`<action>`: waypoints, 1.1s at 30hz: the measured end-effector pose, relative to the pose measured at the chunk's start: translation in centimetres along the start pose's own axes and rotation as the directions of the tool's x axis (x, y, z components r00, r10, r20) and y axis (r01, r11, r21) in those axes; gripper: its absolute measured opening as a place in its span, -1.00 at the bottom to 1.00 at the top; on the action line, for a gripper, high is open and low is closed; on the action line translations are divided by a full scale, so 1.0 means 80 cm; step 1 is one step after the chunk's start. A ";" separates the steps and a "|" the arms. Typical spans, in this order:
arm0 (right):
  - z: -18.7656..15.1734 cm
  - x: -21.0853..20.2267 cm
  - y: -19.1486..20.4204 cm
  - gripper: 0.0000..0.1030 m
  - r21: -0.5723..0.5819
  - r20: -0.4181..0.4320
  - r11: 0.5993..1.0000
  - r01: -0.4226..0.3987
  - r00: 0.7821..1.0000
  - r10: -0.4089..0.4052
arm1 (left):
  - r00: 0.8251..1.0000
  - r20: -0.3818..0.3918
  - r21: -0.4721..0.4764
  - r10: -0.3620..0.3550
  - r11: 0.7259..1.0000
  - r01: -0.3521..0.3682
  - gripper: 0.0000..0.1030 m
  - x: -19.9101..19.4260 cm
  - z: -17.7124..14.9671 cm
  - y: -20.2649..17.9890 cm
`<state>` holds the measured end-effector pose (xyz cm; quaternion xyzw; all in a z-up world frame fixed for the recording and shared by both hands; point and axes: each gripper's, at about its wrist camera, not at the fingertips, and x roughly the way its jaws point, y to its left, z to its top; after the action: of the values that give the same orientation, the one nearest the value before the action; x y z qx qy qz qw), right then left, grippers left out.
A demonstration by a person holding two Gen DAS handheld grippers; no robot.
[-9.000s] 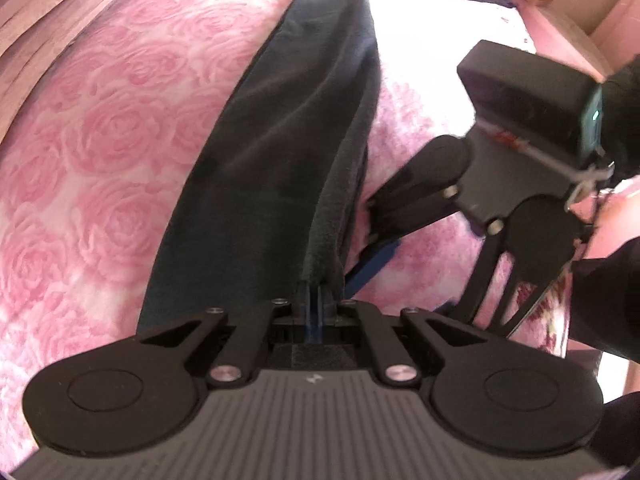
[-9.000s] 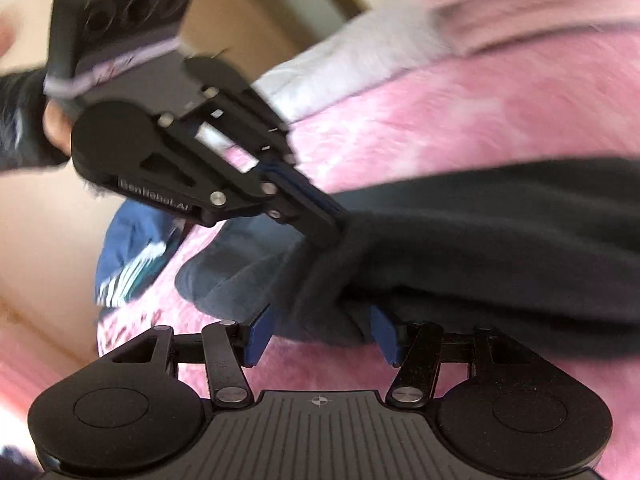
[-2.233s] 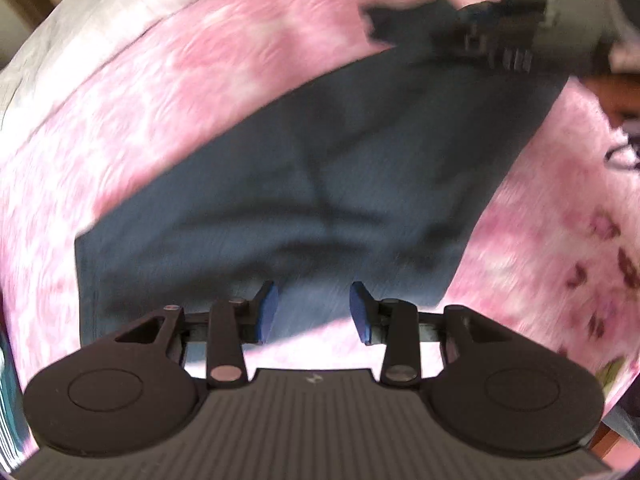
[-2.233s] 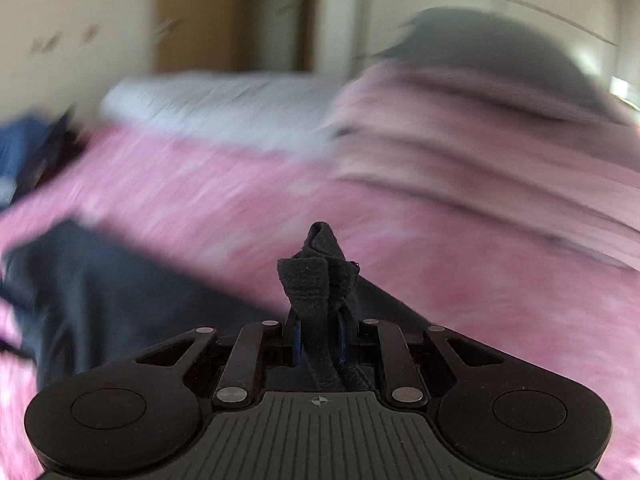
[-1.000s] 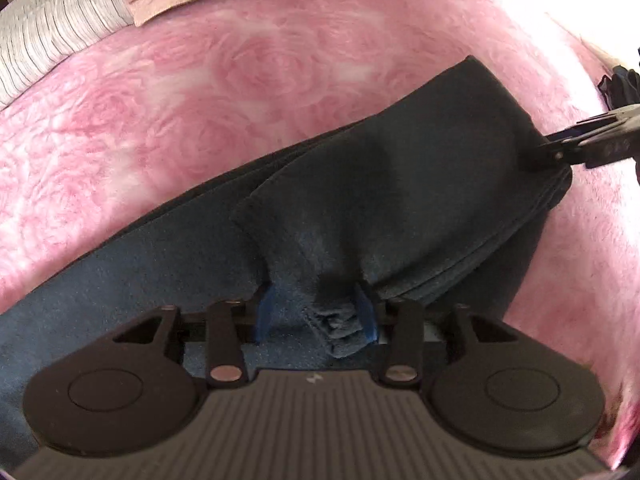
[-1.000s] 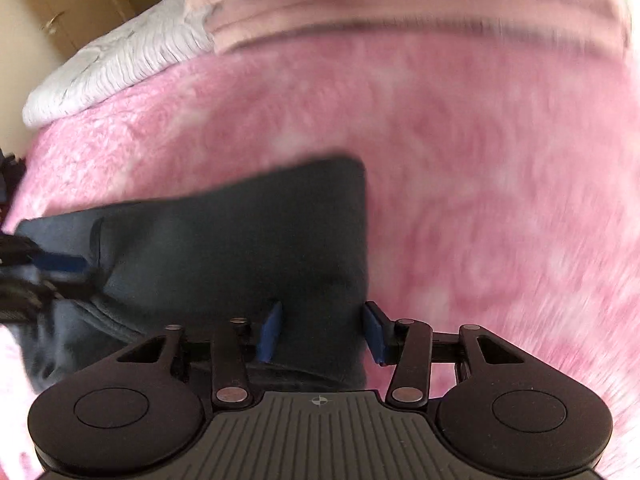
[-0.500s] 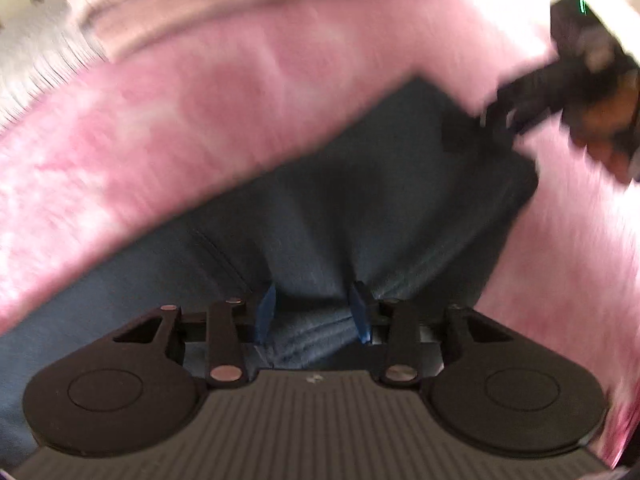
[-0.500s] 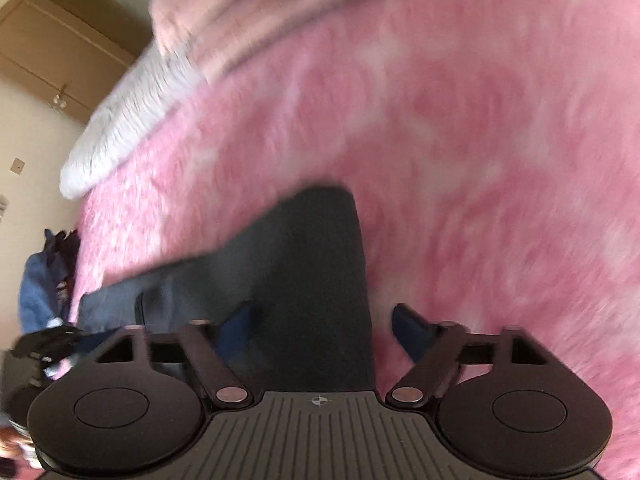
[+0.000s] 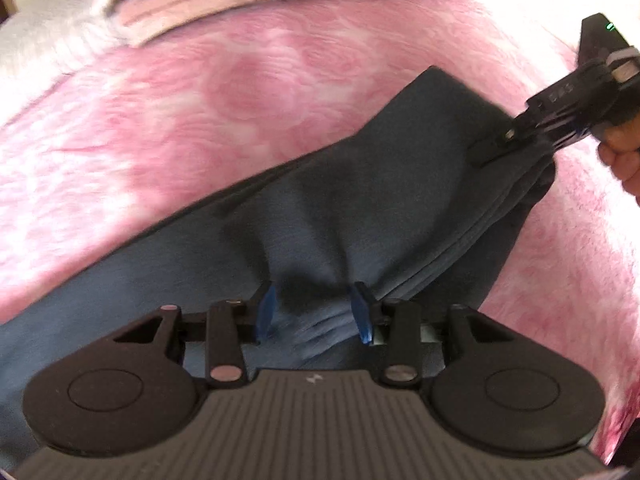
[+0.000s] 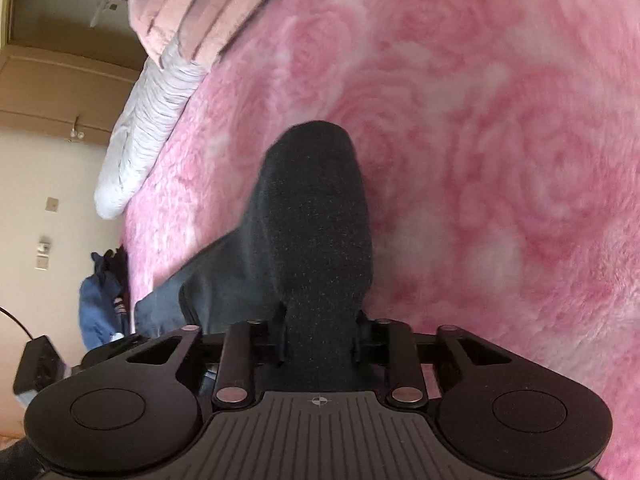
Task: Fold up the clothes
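**Dark fleece garment held at both ends over the pink bed**

Dark fleece, the garment (image 9: 360, 184) lies folded in layers across the pink rose-patterned bed cover (image 9: 240, 92). Your left tool (image 9: 314, 312) has its blue pads apart, with a bunched fold of the cloth between them. Your right tool (image 10: 320, 344) is clamped on the garment's other end, its fingers pressed into the fabric. Beyond the cover sit folded pink blankets (image 10: 192, 12) and a grey-white pillow (image 10: 140, 128).
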<state>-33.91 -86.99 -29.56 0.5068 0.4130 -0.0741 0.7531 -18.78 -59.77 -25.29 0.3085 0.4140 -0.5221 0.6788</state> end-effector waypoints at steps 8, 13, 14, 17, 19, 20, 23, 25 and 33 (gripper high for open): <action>-0.015 -0.033 0.167 -0.55 -0.155 0.133 0.975 0.160 0.981 -0.140 | 0.988 0.009 -0.084 0.153 0.985 -0.151 -0.26 -0.110 -0.055 0.074; -0.033 -0.005 0.311 -0.56 -0.306 0.243 0.911 0.277 0.948 -0.207 | 0.987 0.065 -0.118 0.146 0.983 -0.138 -0.26 -0.153 -0.104 0.155; -0.046 0.012 0.341 -0.56 -0.334 0.267 0.891 0.309 0.937 -0.224 | 0.988 0.078 -0.112 0.134 0.986 -0.125 -0.26 -0.157 -0.115 0.175; -0.084 0.070 0.413 -0.56 -0.382 0.323 0.827 0.413 0.898 -0.300 | 0.991 0.088 -0.106 0.096 0.991 -0.087 -0.26 -0.170 -0.144 0.232; -0.113 0.122 0.458 -0.56 -0.417 0.348 0.766 0.490 0.864 -0.364 | 0.992 0.095 -0.112 0.086 0.991 -0.075 -0.26 -0.188 -0.165 0.270; -0.127 0.150 0.479 -0.56 -0.445 0.358 0.723 0.529 0.845 -0.398 | 0.992 0.098 -0.128 0.082 0.989 -0.070 -0.26 -0.198 -0.175 0.289; -0.162 0.230 0.528 -0.56 -0.530 0.365 0.613 0.585 0.810 -0.458 | 0.993 0.091 -0.171 0.078 0.983 -0.062 -0.26 -0.214 -0.204 0.339; -0.181 0.282 0.547 -0.56 -0.581 0.359 0.558 0.593 0.802 -0.478 | 0.994 0.078 -0.183 0.079 0.981 -0.063 -0.26 -0.220 -0.221 0.361; -0.234 0.450 0.560 -0.55 -0.718 0.308 0.411 0.561 0.787 -0.535 | 0.997 0.039 -0.208 0.072 0.976 -0.063 -0.26 -0.220 -0.265 0.411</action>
<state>2.91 -39.18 -25.90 -0.0366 0.5328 -0.1367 0.8343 5.86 -25.04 -20.05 0.2378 0.4395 -0.4600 0.7340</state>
